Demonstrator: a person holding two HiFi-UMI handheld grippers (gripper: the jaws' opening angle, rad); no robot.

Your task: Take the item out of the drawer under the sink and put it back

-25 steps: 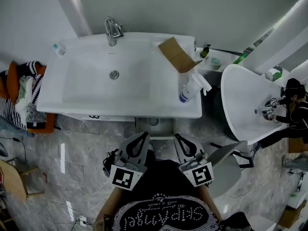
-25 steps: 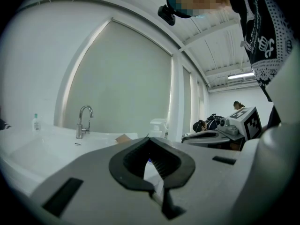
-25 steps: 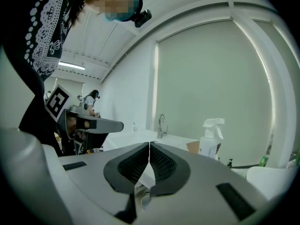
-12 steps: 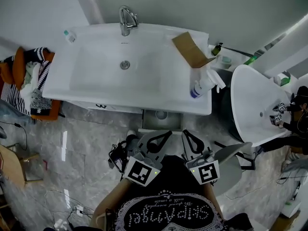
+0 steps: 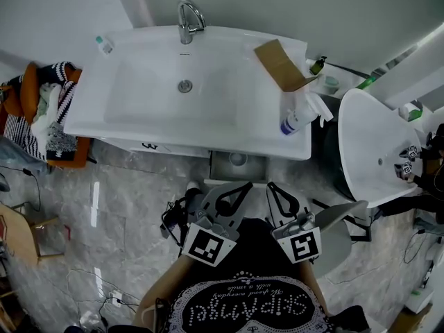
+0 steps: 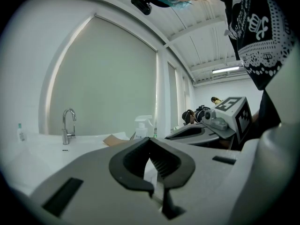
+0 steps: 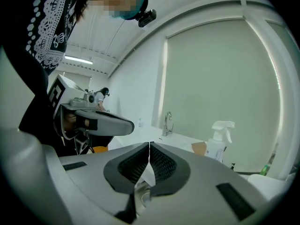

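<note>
The white sink (image 5: 139, 127) fills the upper head view. Under its front edge, a grey opening of the drawer (image 5: 238, 166) shows a round pale item (image 5: 238, 159). My left gripper (image 5: 248, 185) is just below it, its jaws shut and empty, leaning toward the right one. Beside it, my right gripper (image 5: 270, 185) is also shut on nothing. In the left gripper view the left gripper (image 6: 150, 140) has its tips touching, with the faucet (image 6: 68, 125) far ahead. The right gripper (image 7: 149, 145) is pinched shut in its own view.
A spray bottle (image 5: 300, 119) and an open cardboard box (image 5: 281, 64) sit on the sink's right end, with a faucet (image 5: 187, 19) at the back. Clothes are piled on a stool (image 5: 41, 113) at the left. A white tub (image 5: 378, 151) stands at the right. Cables (image 5: 173, 217) lie on the marble floor.
The head view has shifted, so the sink sits lower and further right. My left gripper has rolled and swung its tips rightward, toward the right gripper. The right gripper has hardly moved.
</note>
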